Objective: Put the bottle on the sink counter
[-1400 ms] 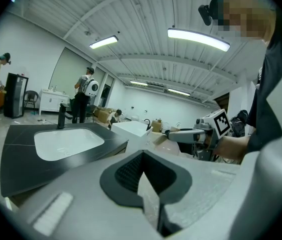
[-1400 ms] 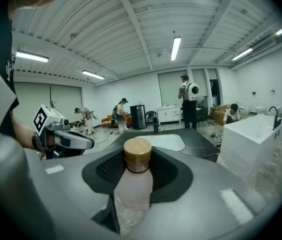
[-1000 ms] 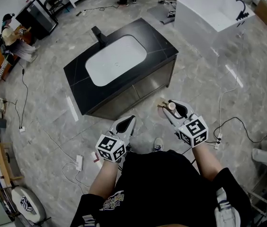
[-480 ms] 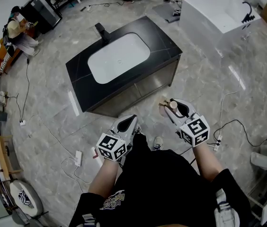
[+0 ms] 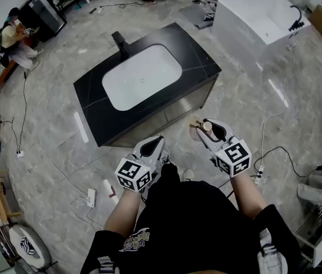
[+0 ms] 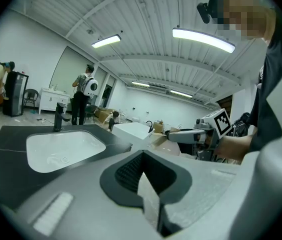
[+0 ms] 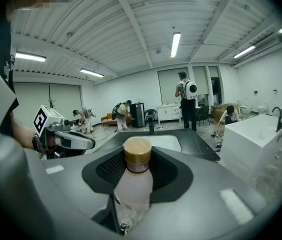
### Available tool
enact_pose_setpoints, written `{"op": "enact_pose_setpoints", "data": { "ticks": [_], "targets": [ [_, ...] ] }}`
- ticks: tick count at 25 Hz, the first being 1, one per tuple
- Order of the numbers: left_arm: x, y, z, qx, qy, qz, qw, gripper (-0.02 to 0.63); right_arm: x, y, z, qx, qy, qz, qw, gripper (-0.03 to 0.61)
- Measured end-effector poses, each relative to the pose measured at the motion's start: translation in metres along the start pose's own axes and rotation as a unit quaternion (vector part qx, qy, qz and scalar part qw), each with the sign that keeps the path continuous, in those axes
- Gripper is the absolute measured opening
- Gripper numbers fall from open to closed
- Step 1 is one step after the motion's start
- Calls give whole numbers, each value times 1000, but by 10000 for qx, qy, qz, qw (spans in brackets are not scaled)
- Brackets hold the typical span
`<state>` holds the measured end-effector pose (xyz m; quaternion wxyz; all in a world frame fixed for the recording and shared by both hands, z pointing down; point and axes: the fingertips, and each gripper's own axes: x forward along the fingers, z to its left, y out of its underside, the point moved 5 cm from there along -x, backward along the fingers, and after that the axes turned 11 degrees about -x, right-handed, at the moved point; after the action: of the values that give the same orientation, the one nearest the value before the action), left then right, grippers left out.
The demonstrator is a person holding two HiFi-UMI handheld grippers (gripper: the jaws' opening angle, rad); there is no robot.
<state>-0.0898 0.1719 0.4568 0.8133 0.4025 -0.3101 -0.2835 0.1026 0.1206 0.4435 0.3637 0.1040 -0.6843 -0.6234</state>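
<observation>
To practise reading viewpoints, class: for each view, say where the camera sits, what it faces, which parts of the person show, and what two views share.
Head view: on the head, looking steeply down at the sink counter; torso, forearms, left gripper, right gripper show.
Left gripper view: on that gripper, along shut empty jaws toward the counter; an arm shows.
Right gripper view: along jaws gripping the bottle; a forearm shows.
Shared: both gripper views see the counter's basin.

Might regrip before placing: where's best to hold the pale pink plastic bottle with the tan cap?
The pale pink bottle's wide body below the neck, from the side, as the right gripper holds it now. The tan cap is narrower, and a side hold should leave the base free for the black sink counter.
</observation>
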Motion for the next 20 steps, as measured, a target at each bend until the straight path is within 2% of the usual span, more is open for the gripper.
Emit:
{"op": "enact_pose_setpoints", "data": {
  "ticks": [20],
  "targets": [
    [17,-59,112,-140,144,-70,9998,0,123,-46,-19,-96,19,170,9998,164]
  ]
}}
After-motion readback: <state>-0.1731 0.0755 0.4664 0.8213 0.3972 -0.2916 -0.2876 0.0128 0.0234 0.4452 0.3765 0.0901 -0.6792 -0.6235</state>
